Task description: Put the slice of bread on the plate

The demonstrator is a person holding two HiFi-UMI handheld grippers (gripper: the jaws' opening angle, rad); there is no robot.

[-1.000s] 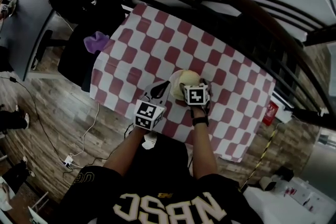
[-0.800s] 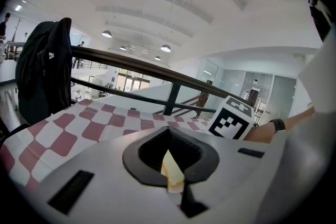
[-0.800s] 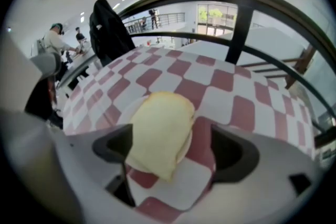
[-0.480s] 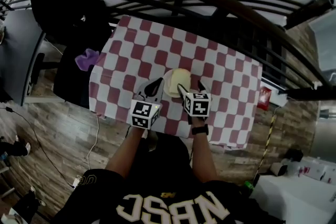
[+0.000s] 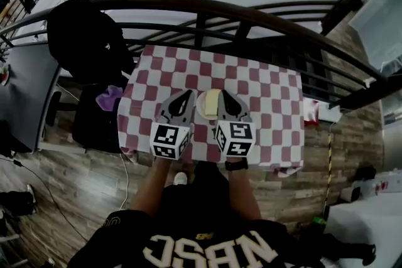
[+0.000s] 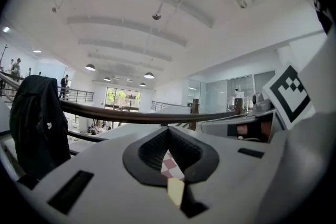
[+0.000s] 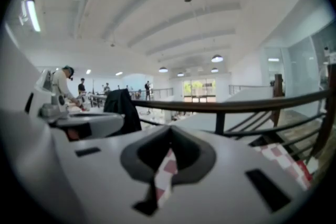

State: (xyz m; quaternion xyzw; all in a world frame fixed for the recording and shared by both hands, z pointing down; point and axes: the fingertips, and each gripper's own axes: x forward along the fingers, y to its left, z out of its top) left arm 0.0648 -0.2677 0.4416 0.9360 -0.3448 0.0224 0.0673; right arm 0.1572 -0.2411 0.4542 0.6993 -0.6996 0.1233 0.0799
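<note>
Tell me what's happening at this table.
A person holds a gripper in each hand over a table covered with a red-and-white checked cloth. The slice of bread lies on the plate, which shows between the two grippers in the head view. The left gripper and the right gripper are both shut and empty, so the bread looks already placed.
</note>
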